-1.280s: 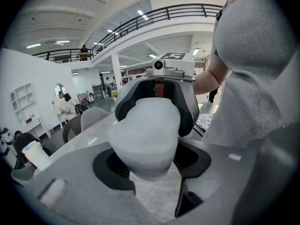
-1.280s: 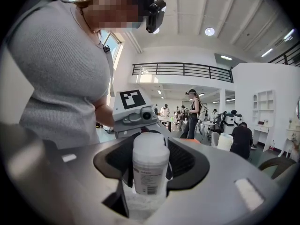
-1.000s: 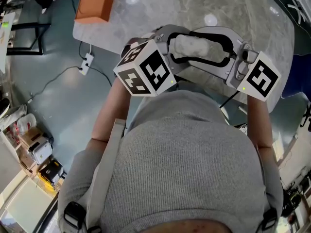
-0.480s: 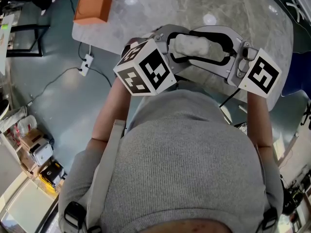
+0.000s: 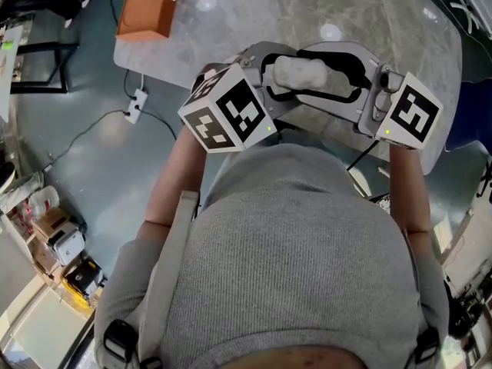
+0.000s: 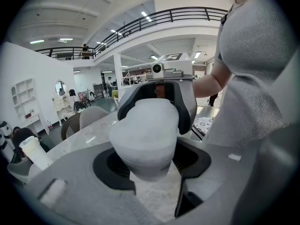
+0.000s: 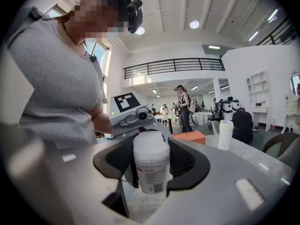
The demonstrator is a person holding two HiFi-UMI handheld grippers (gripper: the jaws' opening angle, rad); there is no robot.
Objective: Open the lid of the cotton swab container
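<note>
cotton swab container [image 5: 311, 74] is clamped over the table [image 5: 254, 14] at opposite ends by left gripper [image 6: 150, 162] and right gripper [image 7: 151, 165]; under uneven twisting it could be squeezed loose and dropped.

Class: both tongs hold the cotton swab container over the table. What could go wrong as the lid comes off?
1. The cotton swab container hangs between the left tongs and right tongs above the table; if either slips, it may drop.
2. It lies sideways, so it may spill once opened.
</note>
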